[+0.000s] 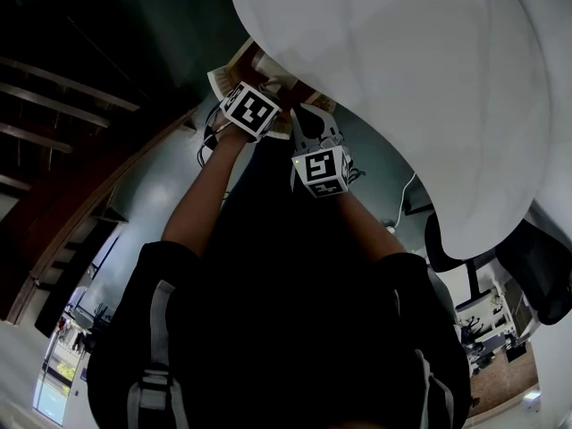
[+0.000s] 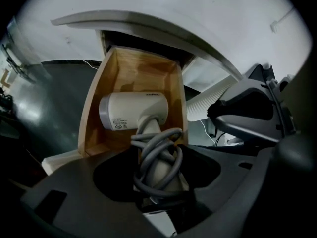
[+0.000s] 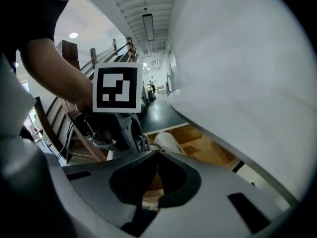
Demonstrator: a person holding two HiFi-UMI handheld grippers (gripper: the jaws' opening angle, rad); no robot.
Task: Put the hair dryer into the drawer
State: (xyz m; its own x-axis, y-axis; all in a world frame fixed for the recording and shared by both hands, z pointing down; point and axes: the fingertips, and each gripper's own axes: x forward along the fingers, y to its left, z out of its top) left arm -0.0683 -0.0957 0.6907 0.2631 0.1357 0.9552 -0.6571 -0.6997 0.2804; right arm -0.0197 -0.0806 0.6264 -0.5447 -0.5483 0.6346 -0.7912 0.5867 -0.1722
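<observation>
The white hair dryer (image 2: 133,111) hangs over the open wooden drawer (image 2: 141,73), its barrel lying across inside the drawer walls. A grey cord (image 2: 157,157) is wound round its handle. My left gripper (image 2: 158,151) is shut on that wrapped handle and points steeply down. In the right gripper view the dryer (image 3: 168,142) shows as a white end over the drawer (image 3: 205,151), below the left gripper's marker cube (image 3: 116,88). My right gripper (image 3: 157,152) is shut with nothing in it, just beside the left one (image 1: 266,89). In the head view the right gripper (image 1: 311,119) is at the table edge.
A big white tabletop (image 1: 402,79) overhangs the drawer and hides most of it from above. The dark floor (image 2: 54,108) lies left of the drawer. A white ribbed panel (image 2: 210,99) and cable sit to the drawer's right. Wooden stairs (image 1: 54,150) are at the left.
</observation>
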